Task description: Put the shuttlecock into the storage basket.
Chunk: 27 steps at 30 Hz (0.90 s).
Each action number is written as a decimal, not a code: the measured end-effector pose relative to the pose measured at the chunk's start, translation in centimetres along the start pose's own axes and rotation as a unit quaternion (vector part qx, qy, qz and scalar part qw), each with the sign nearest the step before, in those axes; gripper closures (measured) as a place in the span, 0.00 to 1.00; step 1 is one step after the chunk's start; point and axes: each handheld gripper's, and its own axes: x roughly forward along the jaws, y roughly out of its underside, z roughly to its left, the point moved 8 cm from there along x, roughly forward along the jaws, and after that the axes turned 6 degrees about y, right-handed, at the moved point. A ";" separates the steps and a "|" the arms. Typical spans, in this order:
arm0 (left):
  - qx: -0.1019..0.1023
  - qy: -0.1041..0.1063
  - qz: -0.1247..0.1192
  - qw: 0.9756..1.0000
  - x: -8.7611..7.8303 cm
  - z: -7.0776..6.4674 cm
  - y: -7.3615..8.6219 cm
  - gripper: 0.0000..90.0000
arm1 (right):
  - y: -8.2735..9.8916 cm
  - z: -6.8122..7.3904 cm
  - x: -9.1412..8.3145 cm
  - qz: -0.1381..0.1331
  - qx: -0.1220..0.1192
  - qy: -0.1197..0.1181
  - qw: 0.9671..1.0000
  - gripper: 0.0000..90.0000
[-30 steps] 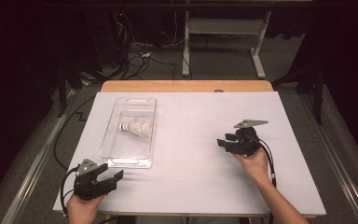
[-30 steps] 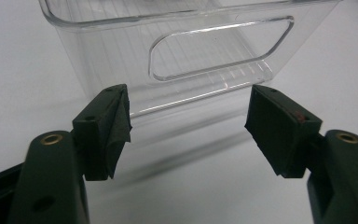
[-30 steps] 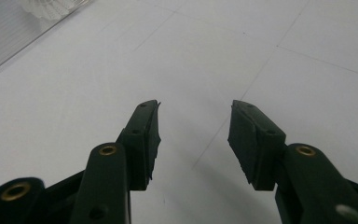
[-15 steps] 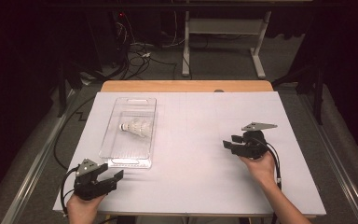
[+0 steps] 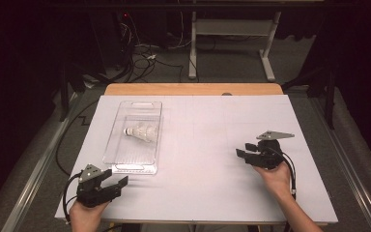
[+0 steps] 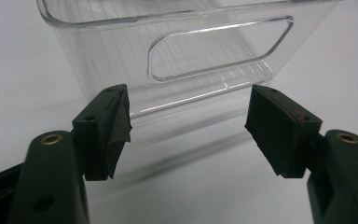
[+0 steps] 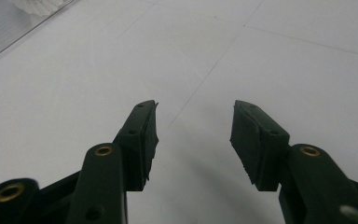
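At the near left edge of the white table (image 5: 212,193), the left gripper (image 5: 112,186) rests with its jaws spread and empty, just short of the clear bin (image 5: 121,159). The right gripper (image 5: 244,154) hovers at the right, well apart from the bin, its jaws parted with nothing between them. A shuttlecock (image 5: 141,132) lies farther back inside the bin.

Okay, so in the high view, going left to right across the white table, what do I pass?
Left gripper → clear bin with the shuttlecock in it → bare stretch of the white table → right gripper, jaws open with nothing between them.
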 end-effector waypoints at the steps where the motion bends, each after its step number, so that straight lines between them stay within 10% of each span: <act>1: 0.000 0.000 -0.001 1.000 0.0 0.0 0.0 0.35 | 0.1 -0.1 -0.1 -0.001 0.001 0.001 1.000 0.57; 27: -0.001 0.000 -0.003 1.000 -0.1 0.0 0.0 0.35 | 2.0 -0.7 -1.6 -0.017 0.002 0.017 1.000 0.54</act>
